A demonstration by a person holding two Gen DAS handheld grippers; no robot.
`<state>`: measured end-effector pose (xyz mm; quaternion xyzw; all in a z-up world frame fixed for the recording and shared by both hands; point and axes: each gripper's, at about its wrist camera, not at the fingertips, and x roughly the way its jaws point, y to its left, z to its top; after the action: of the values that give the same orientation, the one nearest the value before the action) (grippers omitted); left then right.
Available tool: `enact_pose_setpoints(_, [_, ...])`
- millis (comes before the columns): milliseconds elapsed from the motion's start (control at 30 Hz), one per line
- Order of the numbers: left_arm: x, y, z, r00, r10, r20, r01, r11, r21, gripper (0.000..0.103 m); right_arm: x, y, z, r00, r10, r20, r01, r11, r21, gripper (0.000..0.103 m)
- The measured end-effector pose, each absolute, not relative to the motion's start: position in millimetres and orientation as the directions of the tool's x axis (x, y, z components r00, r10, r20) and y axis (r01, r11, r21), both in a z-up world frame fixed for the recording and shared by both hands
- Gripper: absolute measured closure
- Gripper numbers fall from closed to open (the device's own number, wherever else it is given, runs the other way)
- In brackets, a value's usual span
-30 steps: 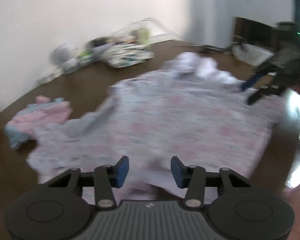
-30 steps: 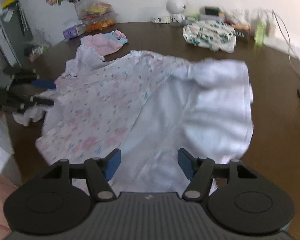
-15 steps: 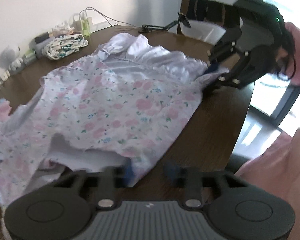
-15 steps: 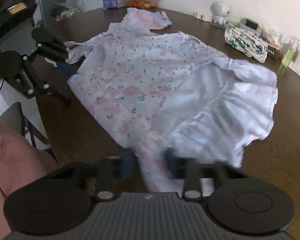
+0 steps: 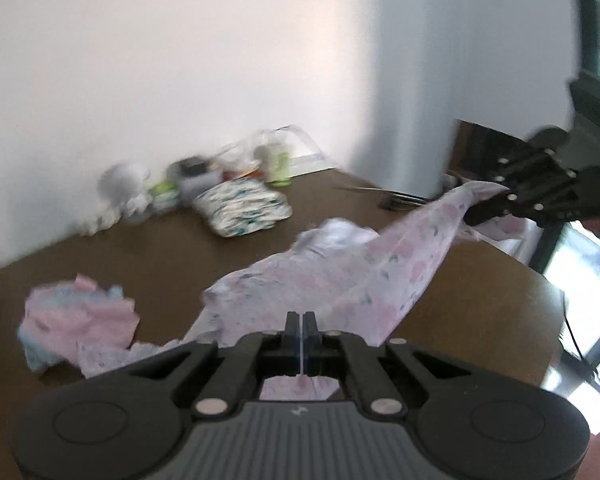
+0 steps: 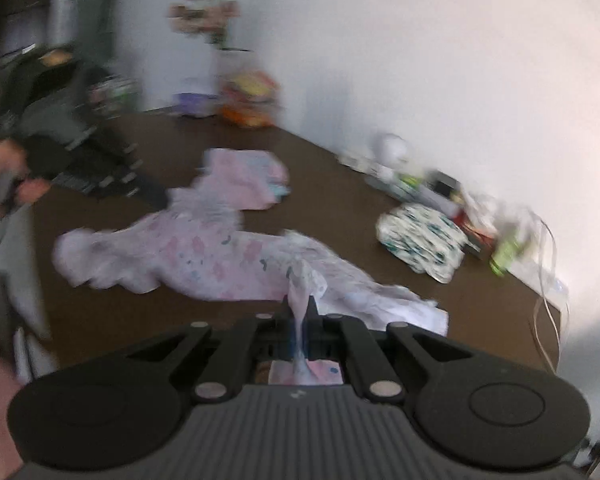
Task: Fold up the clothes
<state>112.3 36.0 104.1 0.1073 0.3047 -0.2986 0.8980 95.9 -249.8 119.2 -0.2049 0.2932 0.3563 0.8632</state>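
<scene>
A pale floral garment (image 5: 340, 276) with pink flowers stretches between both grippers above the dark wooden table (image 5: 180, 248). My left gripper (image 5: 302, 320) is shut on one edge of it; cloth shows under its closed fingers. The right gripper (image 5: 484, 214) appears at the far right of the left wrist view, pinching the other raised corner. In the right wrist view my right gripper (image 6: 300, 308) is shut on a bunched strip of the floral garment (image 6: 204, 256), whose rest trails over the table toward the left gripper (image 6: 156, 200).
A pink and blue garment (image 5: 76, 320) lies crumpled at the left. A folded white cloth with green print (image 5: 244, 208) sits near the wall among small clutter, a white figure (image 6: 392, 148) and a green bottle (image 6: 508, 252). Flowers (image 6: 204, 16) stand at the back.
Both grippers closed on the floral garment's edges and rose, lifting it off the table. The garment, flat before, now hangs stretched between them.
</scene>
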Motion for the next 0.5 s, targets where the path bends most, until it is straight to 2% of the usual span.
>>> enact_pose_setpoints(67, [86.5, 25.3, 94.4, 0.568, -0.501, -0.653, 0.670, 0.743, 0.013, 0.102, 69.0, -257.4, 99.8, 0.480, 0.490, -0.728, -0.792, 0.599, -0.119, 0.100])
enact_pose_setpoints(167, [64.5, 8.0, 57.8, 0.492, -0.476, -0.729, 0.713, 0.701, 0.023, 0.099, 50.4, -265.4, 45.4, 0.351, 0.397, -0.848, -0.813, 0.579, -0.066, 0.100])
enact_pose_setpoints(267, [66.0, 4.9, 38.4, 0.470, -0.475, -0.744, 0.708, 0.707, -0.004, 0.093, 48.2, -274.3, 1.4, 0.284, 0.336, -0.898, -0.783, 0.621, -0.015, 0.098])
enact_pose_setpoints(333, [70.0, 6.3, 33.3, 0.476, -0.469, -0.743, 0.687, 0.726, -0.018, 0.089, 51.8, -281.7, -6.1, 0.291, 0.357, -0.887, -0.753, 0.658, 0.018, 0.085])
enact_pose_setpoints(400, [73.5, 10.1, 31.0, 0.493, -0.452, -0.743, 0.663, 0.748, -0.015, 0.082, 54.4, -290.0, 7.1, 0.333, 0.431, -0.839, -0.725, 0.686, 0.065, 0.048])
enact_pose_setpoints(467, [79.5, 20.4, 28.2, 0.517, -0.431, -0.740, 0.636, 0.772, -0.006, 0.067, 58.7, -298.2, 23.9, 0.378, 0.500, -0.779, -0.707, 0.699, 0.106, 0.040])
enact_pose_setpoints(500, [82.4, 26.3, 28.5, 0.532, -0.418, -0.737, 0.618, 0.786, 0.000, 0.064, 63.8, -302.5, 32.7, 0.403, 0.525, -0.750, -0.696, 0.708, 0.121, 0.039])
